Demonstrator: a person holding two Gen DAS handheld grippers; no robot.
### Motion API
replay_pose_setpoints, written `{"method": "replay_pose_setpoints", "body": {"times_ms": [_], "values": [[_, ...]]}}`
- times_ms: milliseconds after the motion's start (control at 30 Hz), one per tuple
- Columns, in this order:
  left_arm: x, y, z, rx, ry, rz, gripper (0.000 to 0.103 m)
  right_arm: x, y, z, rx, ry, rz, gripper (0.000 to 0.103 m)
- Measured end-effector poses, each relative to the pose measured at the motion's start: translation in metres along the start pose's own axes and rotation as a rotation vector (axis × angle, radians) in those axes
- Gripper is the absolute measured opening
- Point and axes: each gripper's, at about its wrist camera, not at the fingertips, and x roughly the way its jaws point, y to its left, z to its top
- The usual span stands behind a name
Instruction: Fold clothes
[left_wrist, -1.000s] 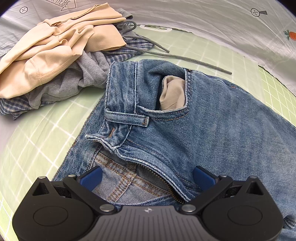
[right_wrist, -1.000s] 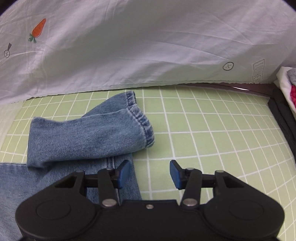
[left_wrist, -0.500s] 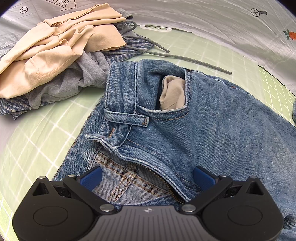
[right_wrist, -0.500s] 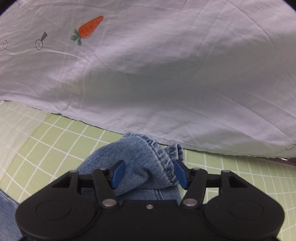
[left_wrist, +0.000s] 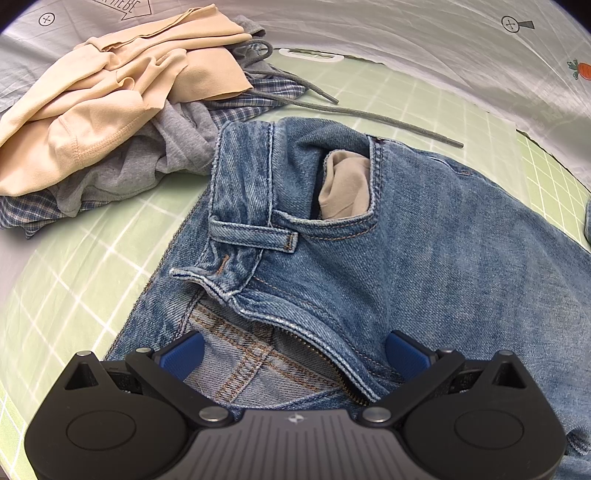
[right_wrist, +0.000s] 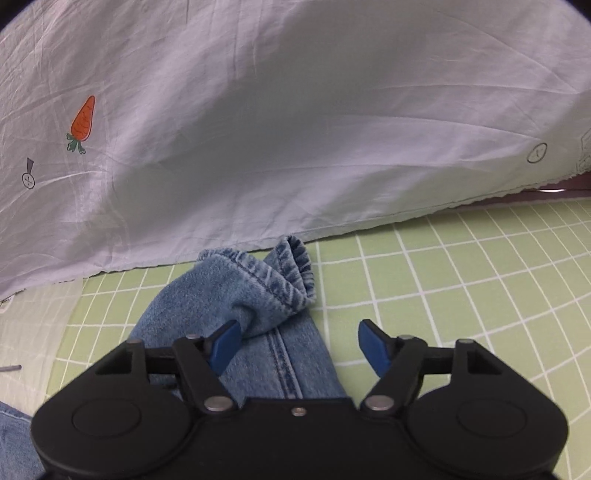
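- Two tongs stood wide: left tongs (left_wrist: 293, 356) over the jeans (left_wrist: 424, 251) fly, right tongs (right_wrist: 297, 345) around the hem (right_wrist: 273, 280).
- Jeans lay on the green surface (left_wrist: 92, 258); their pocket (left_wrist: 345, 192) held beige lining.
- Farther left, a clothes pile (left_wrist: 122, 110).

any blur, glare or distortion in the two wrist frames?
Left wrist: sharp centre on the jeans, strong fisheye bending of the mat grid, soft left edge, no glare. Right wrist: softer overall, sheet evenly lit and shaded low, gridlines curve at right.
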Motion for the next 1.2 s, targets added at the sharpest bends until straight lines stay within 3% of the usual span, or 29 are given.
{"method": "replay_pose_setpoints", "body": {"times_ms": [67,233,433,467,567,700,833,967,1200], "values": [[0.0,0.0,0.0,0.0,0.001,0.0,0.103,0.003,-0.002,-0.004,-0.016,0.029,0.013,0.053],[0.001,0.0,0.001,-0.002,0.004,0.0,0.103,0.016,0.009,-0.003,-0.083,0.055,0.013,0.05],[0.0,0.0,0.0,-0.002,0.001,-0.001,0.103,0.012,0.013,-0.007,-0.133,0.024,-0.003,0.003],[0.0,0.0,0.0,-0.002,0.0,-0.001,0.103,0.008,0.009,-0.009,-0.121,0.006,-0.025,0.002],[-0.001,0.0,0.0,-0.002,-0.001,-0.001,0.103,-0.013,-0.018,-0.009,-0.061,-0.061,-0.147,0.002],[-0.001,0.0,-0.001,-0.001,-0.005,-0.001,0.103,-0.055,-0.082,-0.016,0.06,-0.129,-0.401,0.002],[-0.001,0.0,-0.001,-0.001,-0.006,-0.001,0.103,-0.092,-0.148,-0.041,0.151,-0.096,-0.644,0.002],[-0.001,0.0,0.0,-0.001,-0.002,-0.002,0.103,-0.119,-0.183,-0.075,0.227,-0.019,-0.746,0.001],[0.0,0.0,0.0,0.001,0.001,-0.003,0.103,-0.126,-0.189,-0.103,0.253,0.035,-0.75,0.004]]}}
